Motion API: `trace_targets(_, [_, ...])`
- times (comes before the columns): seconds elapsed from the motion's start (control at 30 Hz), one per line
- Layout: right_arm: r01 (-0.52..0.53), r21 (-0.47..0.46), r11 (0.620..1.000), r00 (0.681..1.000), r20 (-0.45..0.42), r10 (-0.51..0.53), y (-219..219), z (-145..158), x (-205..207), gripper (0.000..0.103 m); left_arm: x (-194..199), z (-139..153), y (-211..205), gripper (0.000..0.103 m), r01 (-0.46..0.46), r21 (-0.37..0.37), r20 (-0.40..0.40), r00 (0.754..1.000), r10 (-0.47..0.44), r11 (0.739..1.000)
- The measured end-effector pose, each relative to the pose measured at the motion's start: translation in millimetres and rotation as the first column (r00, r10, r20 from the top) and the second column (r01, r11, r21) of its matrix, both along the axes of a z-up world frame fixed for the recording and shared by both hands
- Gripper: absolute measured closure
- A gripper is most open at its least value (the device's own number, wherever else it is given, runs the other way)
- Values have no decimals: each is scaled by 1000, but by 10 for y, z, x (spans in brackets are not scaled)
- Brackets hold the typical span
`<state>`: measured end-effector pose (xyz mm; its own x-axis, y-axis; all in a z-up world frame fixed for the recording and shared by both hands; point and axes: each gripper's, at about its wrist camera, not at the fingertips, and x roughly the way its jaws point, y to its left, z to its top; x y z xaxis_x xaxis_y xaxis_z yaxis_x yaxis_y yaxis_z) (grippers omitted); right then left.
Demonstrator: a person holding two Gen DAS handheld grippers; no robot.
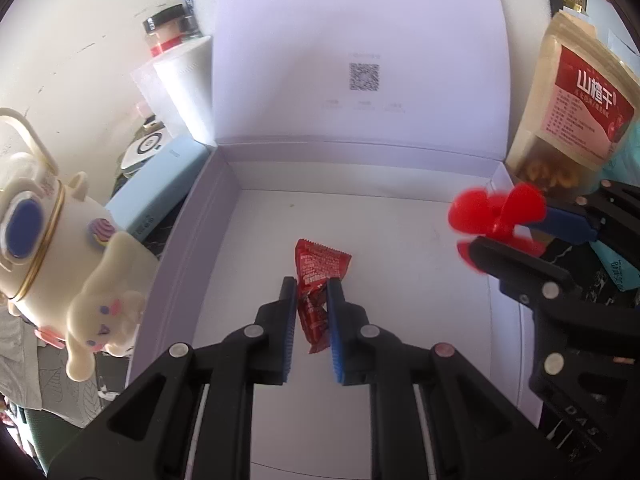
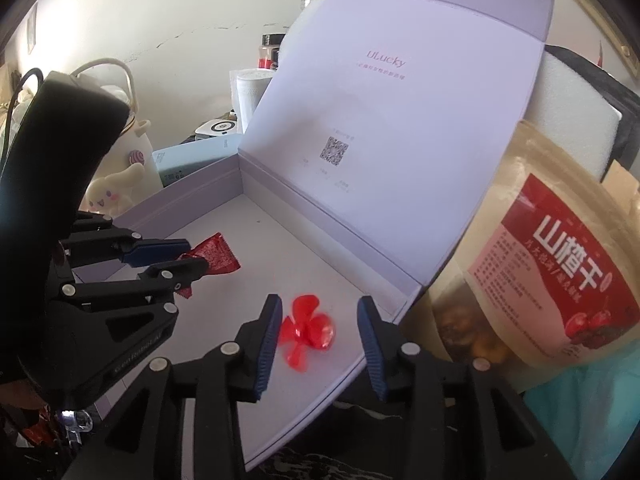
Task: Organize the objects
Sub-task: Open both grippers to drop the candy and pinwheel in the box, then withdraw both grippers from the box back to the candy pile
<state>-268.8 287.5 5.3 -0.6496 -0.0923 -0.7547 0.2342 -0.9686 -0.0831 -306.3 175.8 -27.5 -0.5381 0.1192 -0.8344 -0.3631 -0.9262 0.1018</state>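
An open lilac box [image 1: 192, 248] [image 2: 180, 204] with its lid up lies in front of me. My left gripper [image 1: 312, 282] [image 2: 192, 254] is shut on a red snack packet [image 1: 318, 276] [image 2: 218, 258] and holds it just above the box floor. A red plastic propeller [image 2: 306, 334] [image 1: 496, 216] lies on the box floor near its right wall. My right gripper [image 2: 318, 308] [image 1: 512, 236] is open, its fingers on either side of the propeller and clear of it.
A cream kettle with a plush dog [image 1: 80, 280] [image 2: 120, 168] and a pale blue box [image 1: 160, 196] stand left of the lilac box. A hawthorn snack pouch [image 1: 576, 108] [image 2: 552, 276] stands to its right. Jars [image 1: 168, 34] and a white cup [image 1: 184, 84] stand behind.
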Motion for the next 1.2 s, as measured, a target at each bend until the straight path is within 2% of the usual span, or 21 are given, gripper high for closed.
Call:
trace_targets(0.2, [9, -3, 1000, 1000, -6, -9, 1, 92, 53, 59, 46, 97, -60, 88, -23, 2, 3, 1000, 23, 1000])
trace_targets(0.43, [7, -9, 1000, 1000, -22, -7, -1, 233, 198, 59, 148, 248, -108, 78, -37, -2, -18, 999, 37, 999])
trace_targets(1.2, [-13, -25, 1000, 992, -124, 10, 3, 761, 870, 59, 743, 838, -241, 77, -76, 14, -97, 992, 77, 997])
